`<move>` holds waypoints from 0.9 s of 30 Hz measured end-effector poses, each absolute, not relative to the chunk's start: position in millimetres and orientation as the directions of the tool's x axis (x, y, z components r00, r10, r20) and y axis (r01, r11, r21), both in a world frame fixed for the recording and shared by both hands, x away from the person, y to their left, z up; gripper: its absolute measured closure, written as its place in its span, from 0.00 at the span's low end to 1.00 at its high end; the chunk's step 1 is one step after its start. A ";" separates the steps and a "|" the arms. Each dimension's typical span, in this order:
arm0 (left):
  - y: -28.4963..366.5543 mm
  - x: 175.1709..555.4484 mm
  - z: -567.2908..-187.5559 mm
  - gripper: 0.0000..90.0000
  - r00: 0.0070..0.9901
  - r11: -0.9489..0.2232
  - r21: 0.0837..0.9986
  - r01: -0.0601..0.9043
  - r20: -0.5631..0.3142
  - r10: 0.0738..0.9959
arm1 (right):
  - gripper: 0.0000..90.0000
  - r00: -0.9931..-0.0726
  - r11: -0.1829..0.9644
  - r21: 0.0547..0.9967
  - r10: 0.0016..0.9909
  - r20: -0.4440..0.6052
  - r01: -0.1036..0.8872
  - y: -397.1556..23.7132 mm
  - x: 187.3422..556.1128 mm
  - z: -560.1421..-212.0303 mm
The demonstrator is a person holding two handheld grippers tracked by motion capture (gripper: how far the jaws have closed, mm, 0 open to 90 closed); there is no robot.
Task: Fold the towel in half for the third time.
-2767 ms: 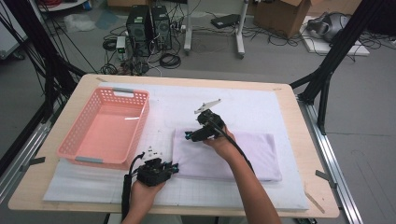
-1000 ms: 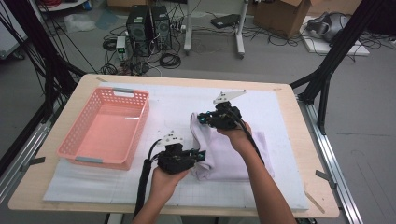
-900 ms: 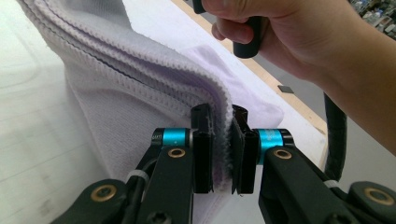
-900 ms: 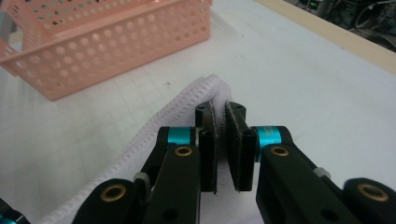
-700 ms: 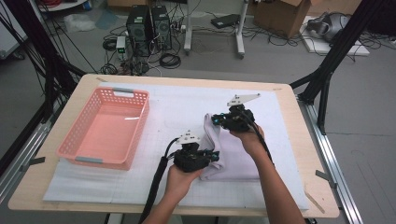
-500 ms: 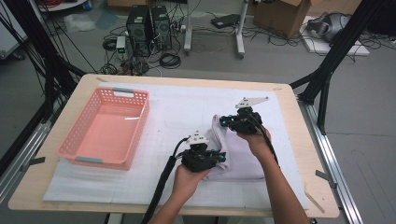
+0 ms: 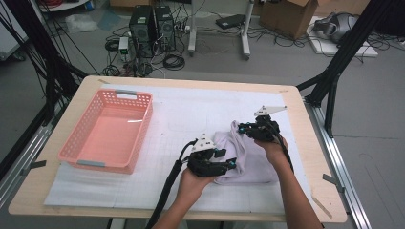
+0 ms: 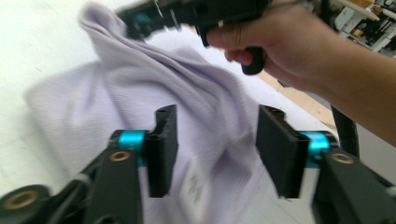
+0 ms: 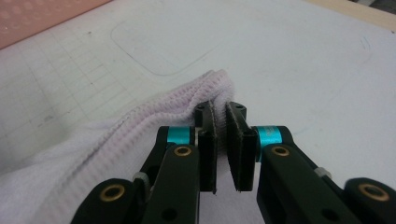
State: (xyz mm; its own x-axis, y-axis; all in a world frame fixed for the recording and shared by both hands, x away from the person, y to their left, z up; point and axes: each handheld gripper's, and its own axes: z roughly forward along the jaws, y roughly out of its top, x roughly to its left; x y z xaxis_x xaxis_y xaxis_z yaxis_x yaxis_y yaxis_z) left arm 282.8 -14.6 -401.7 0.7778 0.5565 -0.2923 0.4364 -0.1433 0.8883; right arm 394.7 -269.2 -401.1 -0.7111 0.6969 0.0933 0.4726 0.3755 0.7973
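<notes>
Pink basket point(image 7: 79, 148) bare inside, left tongs point(image 7: 228, 164) just opened over lilac cloth point(image 7: 248, 160), right tongs point(image 7: 242, 128) pinching its fold

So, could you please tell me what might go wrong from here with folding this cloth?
1. The right claw pinches only a thin bunched edge of the lilac cloth, held above the mat; it could slip out and undo the fold.
2. The left claw has just been opening, with cloth between its jaws but not pressed, so that side may drag when the right hand pulls.
</notes>
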 end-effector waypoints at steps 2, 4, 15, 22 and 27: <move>-7.0 281.3 -401.3 0.48 0.779 -0.146 0.897 0.417 -0.270 0.565 | 0.93 -0.707 0.391 0.786 0.702 0.081 0.479 -272.9 394.6 -403.0; 1.2 280.9 -402.7 0.48 0.775 -0.136 0.897 0.420 -0.276 0.569 | 0.93 -0.700 0.386 0.785 0.709 0.082 0.484 -277.4 394.6 -403.3; 36.7 277.9 -420.2 0.48 0.738 -0.106 0.889 0.445 -0.298 0.605 | 0.85 -0.618 0.378 0.764 0.785 0.035 0.523 -306.2 380.3 -409.7; 57.6 274.1 -427.7 0.45 0.729 -0.098 0.895 0.434 -0.286 0.622 | 0.55 -0.532 0.236 0.831 0.842 0.084 0.504 -332.2 334.6 -399.1; 65.8 272.5 -430.7 0.44 0.730 -0.103 0.902 0.420 -0.268 0.629 | 0.44 -0.558 0.221 0.836 0.821 0.118 0.503 -334.6 296.8 -407.7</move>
State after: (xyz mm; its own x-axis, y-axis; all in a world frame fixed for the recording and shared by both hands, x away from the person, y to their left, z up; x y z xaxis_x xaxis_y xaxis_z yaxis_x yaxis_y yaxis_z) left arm 272.5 65.8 -430.7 0.7296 0.6292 -0.2680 0.4197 -0.1026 0.9018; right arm 296.8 -334.6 -407.7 -0.5579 0.8214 0.1185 0.5027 0.2209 0.8358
